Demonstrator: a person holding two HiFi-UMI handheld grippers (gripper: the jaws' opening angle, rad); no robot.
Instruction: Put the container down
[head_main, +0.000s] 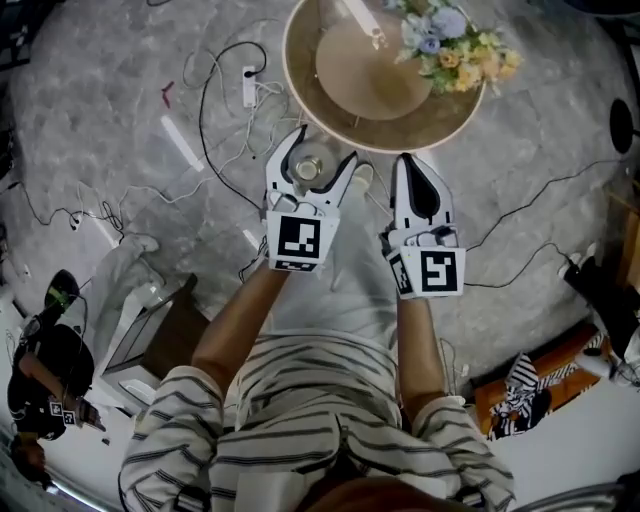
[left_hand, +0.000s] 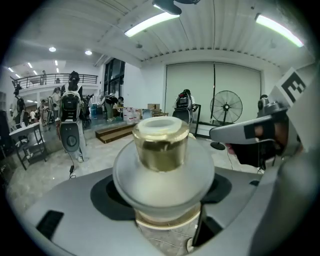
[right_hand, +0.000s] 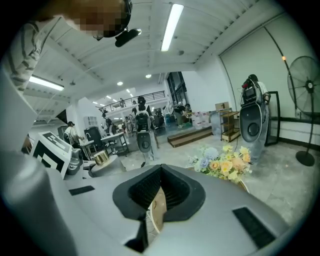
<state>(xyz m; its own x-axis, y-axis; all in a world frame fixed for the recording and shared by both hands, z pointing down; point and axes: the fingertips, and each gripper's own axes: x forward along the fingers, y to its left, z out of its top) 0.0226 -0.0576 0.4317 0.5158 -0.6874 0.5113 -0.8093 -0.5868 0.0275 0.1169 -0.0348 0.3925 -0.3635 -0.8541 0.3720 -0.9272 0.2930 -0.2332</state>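
My left gripper (head_main: 322, 150) is shut on the container (head_main: 312, 168), a small clear glass jar, held in the air just short of the round wooden table (head_main: 300, 80). In the left gripper view the container (left_hand: 160, 150) fills the middle: a yellowish glass neck above a wide frosted collar, with a grey jaw on either side. My right gripper (head_main: 412, 160) hovers beside it, to the right, shut with nothing in it. In the right gripper view its black pads (right_hand: 172, 187) stand almost together, and a sliver of the table edge shows through the slit.
A bunch of pastel flowers (head_main: 455, 45) lies on the table's right side, also in the right gripper view (right_hand: 222, 162). Cables and a power strip (head_main: 249, 86) trail over the grey floor left of the table. A pale bag (head_main: 130, 290) sits lower left.
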